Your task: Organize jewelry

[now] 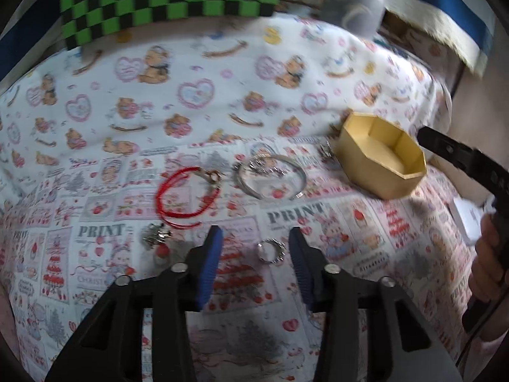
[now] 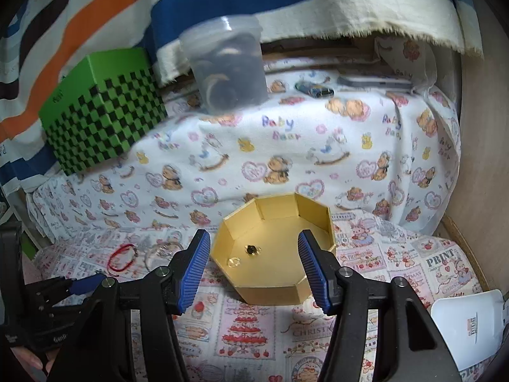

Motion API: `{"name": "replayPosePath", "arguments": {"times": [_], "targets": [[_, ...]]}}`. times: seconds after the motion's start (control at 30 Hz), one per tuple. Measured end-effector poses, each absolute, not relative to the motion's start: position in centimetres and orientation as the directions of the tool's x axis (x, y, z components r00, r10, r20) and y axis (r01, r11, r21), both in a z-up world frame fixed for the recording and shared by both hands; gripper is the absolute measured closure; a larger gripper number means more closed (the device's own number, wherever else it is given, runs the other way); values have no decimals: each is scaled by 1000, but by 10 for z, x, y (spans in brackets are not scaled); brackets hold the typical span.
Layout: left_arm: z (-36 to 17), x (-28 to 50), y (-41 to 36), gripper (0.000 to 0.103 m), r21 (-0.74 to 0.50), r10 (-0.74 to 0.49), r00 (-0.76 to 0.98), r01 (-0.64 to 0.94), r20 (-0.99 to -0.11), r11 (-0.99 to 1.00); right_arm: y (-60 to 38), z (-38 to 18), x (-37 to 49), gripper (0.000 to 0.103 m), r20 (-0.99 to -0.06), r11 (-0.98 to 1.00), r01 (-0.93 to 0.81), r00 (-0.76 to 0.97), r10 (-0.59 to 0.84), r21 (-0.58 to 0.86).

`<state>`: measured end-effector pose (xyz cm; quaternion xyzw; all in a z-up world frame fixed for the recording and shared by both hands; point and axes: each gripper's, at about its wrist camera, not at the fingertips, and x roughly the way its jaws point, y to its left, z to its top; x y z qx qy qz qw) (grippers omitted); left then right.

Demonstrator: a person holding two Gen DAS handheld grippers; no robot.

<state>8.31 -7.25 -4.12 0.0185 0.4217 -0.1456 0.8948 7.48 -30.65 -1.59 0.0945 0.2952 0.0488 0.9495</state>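
Left gripper (image 1: 254, 245) is hanging open around the ring (image 1: 270, 250), two pieces sitting in the gold box (image 2: 273, 222), bracelets (image 1: 187, 194) waiting mid-frame, right gripper (image 2: 254, 261) open.

Left gripper (image 1: 254, 242) fingers apart around silver ring (image 1: 270, 250); gold box (image 1: 381, 156) beyond.

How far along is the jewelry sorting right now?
Barely started. Done: two small pieces, one dark and one pale, lie in the gold box. In hand: nothing is held; the left gripper has its fingers on either side of a small silver ring, not yet pinching it. The right gripper is open by the box. Left: the red cord bracelet, silver bangle and a small charm.
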Motion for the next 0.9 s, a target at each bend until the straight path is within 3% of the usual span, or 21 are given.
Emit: {"name": "replayPosePath", "arguments": {"times": [0.33, 0.53, 0.9], "targets": [[-54, 91, -86, 68, -72, -241, 559, 307, -793, 949, -303, -12, 70, 43, -547, 978, -38, 824, 147, 205], [-57, 93, -93, 83, -5, -182, 578, 294, -796, 956, -296, -8, 64, 40, -532, 983, -55, 834, 143, 177], [-43, 85, -88, 83, 27, -156, 628, 272, -763, 962, -303, -17, 73, 40, -564, 979, -29, 814, 139, 201]]}}
